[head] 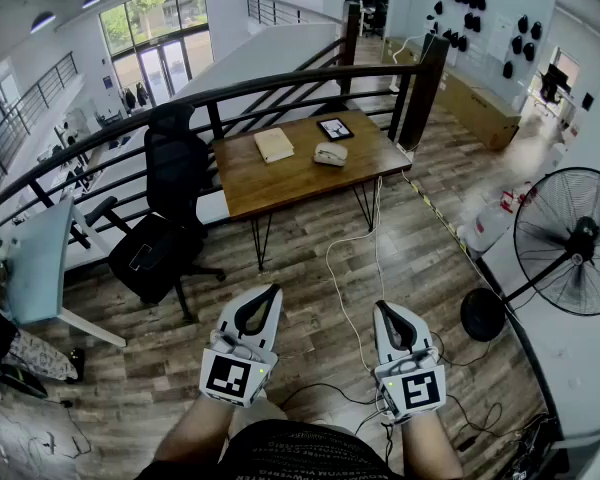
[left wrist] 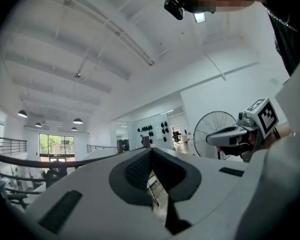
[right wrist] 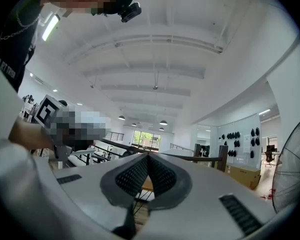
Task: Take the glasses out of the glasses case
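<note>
Standing at twelve o'clock, well apart from both grippers, the wooden table (head: 280, 183) bears the task's thing. The left gripper (head: 271, 294) at seven and the right gripper (head: 381, 309) at five hover level, jaws pressed together and empty. The pale glasses case (head: 330, 154) lies right of the table's middle.

brown table (head: 280, 183), black chair (head: 170, 168), pale glasses case (head: 330, 154), black fan (head: 570, 240)

I hold my left white-and-black plastic gripper (head: 272, 291) and my right white-and-black plastic gripper (head: 382, 307) out level, side by side and apart. Both have their jaws pressed together, with nothing between them. My bare forearms (head: 195, 433) run back behind the marker cubes.
</note>
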The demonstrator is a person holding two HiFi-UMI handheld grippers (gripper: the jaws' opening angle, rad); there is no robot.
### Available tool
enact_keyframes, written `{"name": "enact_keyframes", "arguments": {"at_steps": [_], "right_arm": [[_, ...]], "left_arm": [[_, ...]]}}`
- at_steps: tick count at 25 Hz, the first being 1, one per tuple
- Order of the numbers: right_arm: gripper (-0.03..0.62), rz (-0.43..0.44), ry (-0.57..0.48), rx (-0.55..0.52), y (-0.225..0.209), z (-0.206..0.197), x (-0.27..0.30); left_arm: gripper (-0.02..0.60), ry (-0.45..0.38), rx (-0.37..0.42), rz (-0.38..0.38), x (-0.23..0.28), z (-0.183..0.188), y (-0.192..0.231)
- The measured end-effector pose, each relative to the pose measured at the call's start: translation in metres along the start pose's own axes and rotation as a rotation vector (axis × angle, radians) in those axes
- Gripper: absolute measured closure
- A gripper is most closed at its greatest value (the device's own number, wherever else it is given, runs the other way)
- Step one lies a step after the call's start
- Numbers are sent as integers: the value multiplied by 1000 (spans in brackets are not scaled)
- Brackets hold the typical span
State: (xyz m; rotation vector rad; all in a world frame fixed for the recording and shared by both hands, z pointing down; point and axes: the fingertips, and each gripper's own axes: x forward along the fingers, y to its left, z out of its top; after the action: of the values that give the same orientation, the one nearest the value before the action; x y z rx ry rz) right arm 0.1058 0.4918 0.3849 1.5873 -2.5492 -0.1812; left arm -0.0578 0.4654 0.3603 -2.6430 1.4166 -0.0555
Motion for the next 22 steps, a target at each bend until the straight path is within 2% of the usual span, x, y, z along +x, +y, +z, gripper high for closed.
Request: {"name": "enact_keyframes", "arguments": {"at_steps": [7, 12, 16, 19, 22], "right_arm": [[580, -23, -89, 45, -5, 1, 1], [580, -44, -27, 43, -13, -9, 20], [579, -82, -71, 73, -19, -13, 47], [575, -90, -45, 78, -16, -15, 76], [515, -98, -12, 82, -12, -14, 101]], "left_arm": [[555, 29, 7, 8, -6, -7, 2], [555, 46, -1, 5, 11, -21, 23], [555, 56, -27, -18, 32, -34, 43], [555, 52, -33, -44, 49, -39, 66], [555, 45, -44, -68, 64, -42, 90]]}}
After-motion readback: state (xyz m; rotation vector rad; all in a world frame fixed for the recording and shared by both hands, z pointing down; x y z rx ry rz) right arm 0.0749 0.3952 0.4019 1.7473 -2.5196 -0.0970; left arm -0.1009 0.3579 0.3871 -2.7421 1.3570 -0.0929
